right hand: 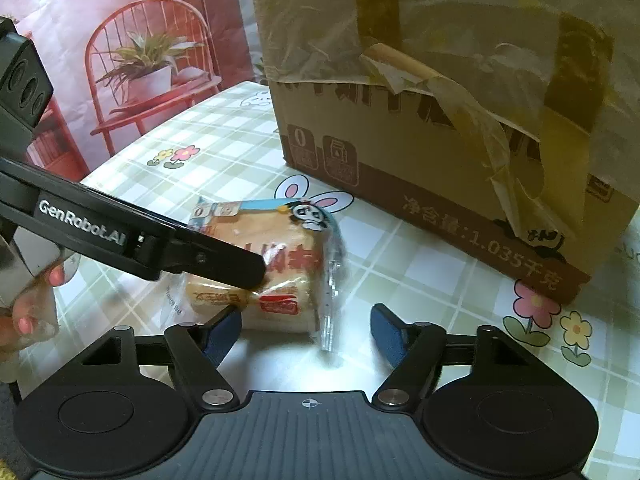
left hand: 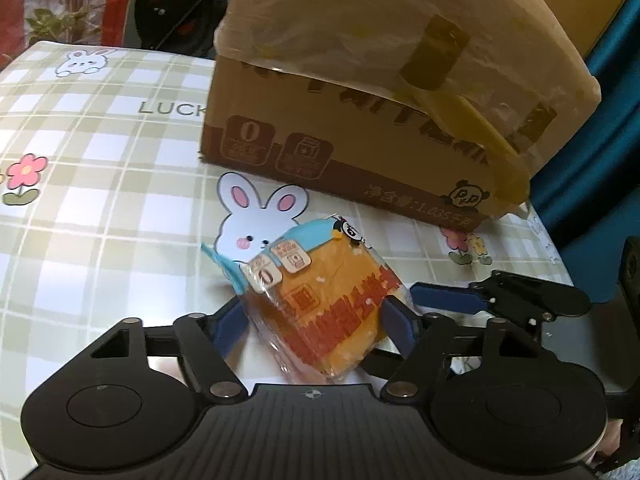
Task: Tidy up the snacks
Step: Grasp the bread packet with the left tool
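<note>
While hand-held gripper (left hand: pixel 316 320) clamps snack (left hand: pixel 320 304), base hidden

Left gripper (left hand: pixel 316 320) clamps something between its pads; right gripper (right hand: pixel 306 330) gapes, unloaded.

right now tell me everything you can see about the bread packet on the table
The bread packet is a clear plastic wrapper around a golden-brown block of bread, printed with red lettering, a blue top corner and a small panda cartoon. Its crimped end seal sticks out to one side. It is tilted up, gripped between the blue pads of the left gripper, above the checked tablecloth with the bunny print. The cardboard box stands just behind it. The right gripper is open, just short of it.
</note>
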Motion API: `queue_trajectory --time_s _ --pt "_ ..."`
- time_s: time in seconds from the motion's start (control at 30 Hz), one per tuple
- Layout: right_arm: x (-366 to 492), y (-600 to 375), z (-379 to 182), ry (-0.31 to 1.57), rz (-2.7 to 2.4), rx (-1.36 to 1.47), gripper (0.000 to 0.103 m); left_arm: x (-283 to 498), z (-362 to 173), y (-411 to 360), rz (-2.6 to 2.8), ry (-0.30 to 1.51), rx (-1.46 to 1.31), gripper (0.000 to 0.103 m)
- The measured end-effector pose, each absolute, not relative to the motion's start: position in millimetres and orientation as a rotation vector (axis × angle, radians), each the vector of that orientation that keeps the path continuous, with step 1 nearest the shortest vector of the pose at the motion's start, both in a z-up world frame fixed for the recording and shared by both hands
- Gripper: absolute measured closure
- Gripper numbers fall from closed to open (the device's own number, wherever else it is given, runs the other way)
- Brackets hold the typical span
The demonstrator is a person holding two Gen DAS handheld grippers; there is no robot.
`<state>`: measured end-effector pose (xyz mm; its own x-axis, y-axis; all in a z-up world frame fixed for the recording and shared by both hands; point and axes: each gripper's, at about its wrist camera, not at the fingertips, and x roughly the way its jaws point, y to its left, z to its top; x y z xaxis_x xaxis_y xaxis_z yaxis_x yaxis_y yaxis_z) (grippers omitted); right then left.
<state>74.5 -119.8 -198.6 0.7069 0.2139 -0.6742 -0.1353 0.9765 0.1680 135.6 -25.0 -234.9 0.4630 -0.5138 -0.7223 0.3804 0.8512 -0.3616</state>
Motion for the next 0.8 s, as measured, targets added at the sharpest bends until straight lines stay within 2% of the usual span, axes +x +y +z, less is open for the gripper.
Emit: queue_trajectory --time_s 0.17,0.37,0.8 --pt "76 -120 -201 0.757 0.226 0.118 0.043 136 -233 -30 -0.581 0.931 -0.146 0.040" --pt "70 -112 -190 0.716 0.236 0.061 0.063 128 -218 -32 -0.578 0.883 -0.090 0.046" --pt "53 -109 -166 0.663 0.248 0.017 0.065 112 -198 -25 -0.583 0.823 -0.074 0.046"
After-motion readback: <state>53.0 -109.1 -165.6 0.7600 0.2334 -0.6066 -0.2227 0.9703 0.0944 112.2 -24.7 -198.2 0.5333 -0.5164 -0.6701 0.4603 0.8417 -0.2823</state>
